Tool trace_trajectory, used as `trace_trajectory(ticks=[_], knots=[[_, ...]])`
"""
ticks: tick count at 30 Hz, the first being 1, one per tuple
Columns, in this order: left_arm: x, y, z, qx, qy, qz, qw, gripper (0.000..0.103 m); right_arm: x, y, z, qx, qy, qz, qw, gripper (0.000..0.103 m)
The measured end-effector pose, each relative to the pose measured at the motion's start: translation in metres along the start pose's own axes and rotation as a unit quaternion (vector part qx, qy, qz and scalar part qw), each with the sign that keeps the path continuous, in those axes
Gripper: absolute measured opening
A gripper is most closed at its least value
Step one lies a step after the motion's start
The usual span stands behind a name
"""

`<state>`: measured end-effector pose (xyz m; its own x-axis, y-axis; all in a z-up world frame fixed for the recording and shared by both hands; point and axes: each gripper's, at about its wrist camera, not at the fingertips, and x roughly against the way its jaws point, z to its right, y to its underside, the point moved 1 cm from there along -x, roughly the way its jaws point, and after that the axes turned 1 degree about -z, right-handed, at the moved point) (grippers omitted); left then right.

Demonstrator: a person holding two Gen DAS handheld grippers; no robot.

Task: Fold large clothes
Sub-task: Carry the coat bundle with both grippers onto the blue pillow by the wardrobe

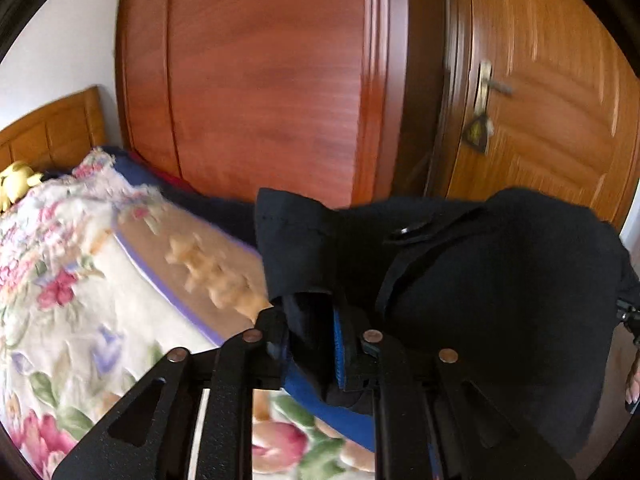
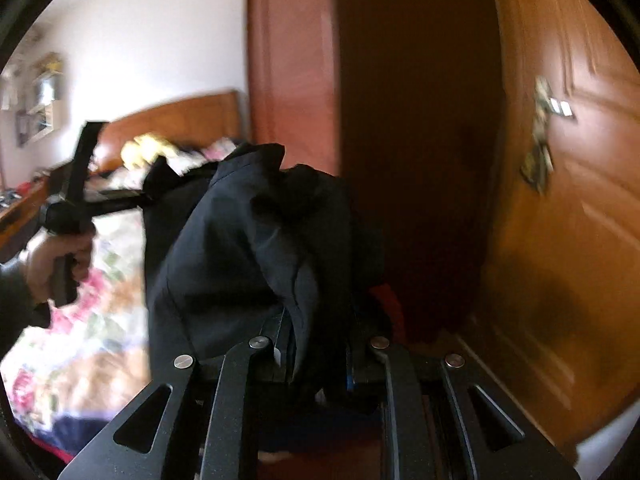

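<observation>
Two big wooden pieces fill the background: a reddish wardrobe (image 1: 264, 80) and, to its right, a lighter brown door (image 1: 552, 112) with a metal handle (image 1: 486, 84) and a small tag hanging below it. A bed (image 1: 80, 288) with a wooden headboard (image 1: 52, 128) lies to the left, covered by a floral blanket (image 1: 60, 320); a yellow soft toy (image 1: 16, 184) sits near the headboard. The dark navy garment (image 1: 480, 280), the thing being folded, hangs in the air above the bed's edge, bunched between both tools and hiding the lower part of the wardrobe and door. Its blue lining shows at the fold. The left gripper (image 1: 316, 332) is pinched on a fold of the garment, its fingers nearly together with the cloth between them. The right gripper (image 2: 316, 344) likewise clamps a gathered fold of the same garment. In the right wrist view, a hand (image 2: 60, 260) holds the left tool's handle over the blanket. Much of the scene is blurred.
</observation>
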<state>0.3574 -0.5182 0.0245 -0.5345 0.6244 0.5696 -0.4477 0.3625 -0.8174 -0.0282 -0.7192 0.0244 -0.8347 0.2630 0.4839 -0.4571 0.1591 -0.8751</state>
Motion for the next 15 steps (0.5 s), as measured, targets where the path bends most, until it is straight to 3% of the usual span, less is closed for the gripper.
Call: trace_trajectory(ticks=[3, 7, 11, 15], knots=[[-0.015, 0.015, 0.000, 0.011, 0.007, -0.034, 0.9994, 0.026, -0.018, 0.013, 0.011, -0.006, 0.042, -0.019, 0.999, 0.025], [0.000, 0.030, 0.007, -0.022, -0.010, -0.028, 0.9993, 0.036, -0.024, 0.007, 0.002, -0.029, 0.061, -0.010, 0.998, 0.041], [0.016, 0.038, 0.016, -0.039, 0.005, -0.032, 0.9987, 0.046, -0.006, -0.009, -0.023, -0.013, 0.094, 0.038, 0.995, 0.063], [0.034, 0.048, 0.015, -0.049, 0.008, -0.019, 0.9986, 0.049, 0.016, -0.014, -0.055, 0.010, 0.099, 0.085, 0.991, 0.067]])
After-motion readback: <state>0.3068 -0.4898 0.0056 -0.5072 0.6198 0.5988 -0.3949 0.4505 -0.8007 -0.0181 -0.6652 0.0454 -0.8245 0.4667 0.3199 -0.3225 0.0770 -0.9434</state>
